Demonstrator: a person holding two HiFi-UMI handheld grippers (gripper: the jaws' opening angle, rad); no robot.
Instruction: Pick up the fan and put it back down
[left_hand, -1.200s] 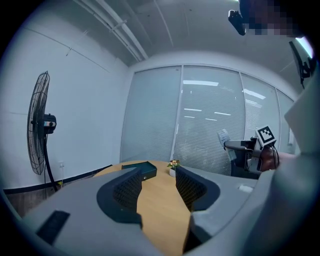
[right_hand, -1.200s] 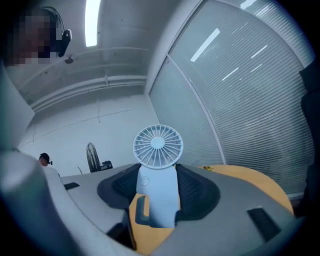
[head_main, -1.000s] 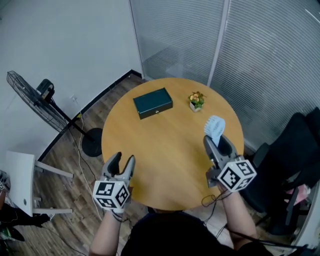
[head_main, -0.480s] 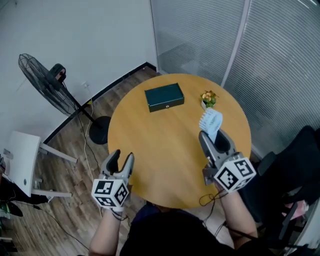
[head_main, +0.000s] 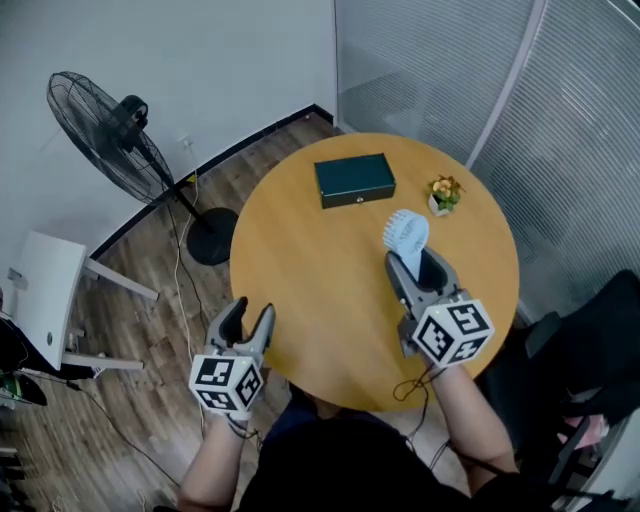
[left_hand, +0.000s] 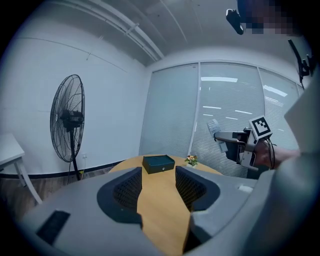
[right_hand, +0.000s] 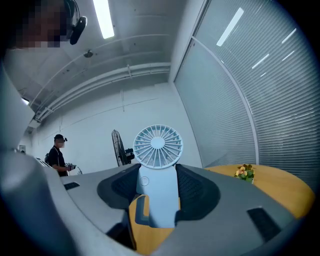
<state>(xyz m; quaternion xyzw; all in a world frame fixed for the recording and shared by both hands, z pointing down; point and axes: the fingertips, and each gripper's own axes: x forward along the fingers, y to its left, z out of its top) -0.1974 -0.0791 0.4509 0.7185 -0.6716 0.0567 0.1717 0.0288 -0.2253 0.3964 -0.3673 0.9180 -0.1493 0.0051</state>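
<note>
A small pale-blue hand fan (head_main: 407, 236) (right_hand: 157, 165) is clamped by its handle in my right gripper (head_main: 415, 270) (right_hand: 158, 186), which holds it above the round wooden table (head_main: 310, 300), round head up. My left gripper (head_main: 245, 323) (left_hand: 157, 187) hangs at the table's near left edge, open, with nothing between its jaws. In the left gripper view the right gripper (left_hand: 230, 145) with the fan (left_hand: 215, 129) shows at the right.
A dark green box (head_main: 355, 180) (left_hand: 158, 163) and a small potted flower (head_main: 442, 193) (right_hand: 244, 172) stand on the far side of the table. A black pedestal fan (head_main: 110, 135) and a white table (head_main: 40, 300) stand at the left. A person (right_hand: 59, 157) stands by the far wall.
My right gripper has carried the small fan leftward, over the table. The left gripper has shifted slightly and stayed open at the table's edge.
</note>
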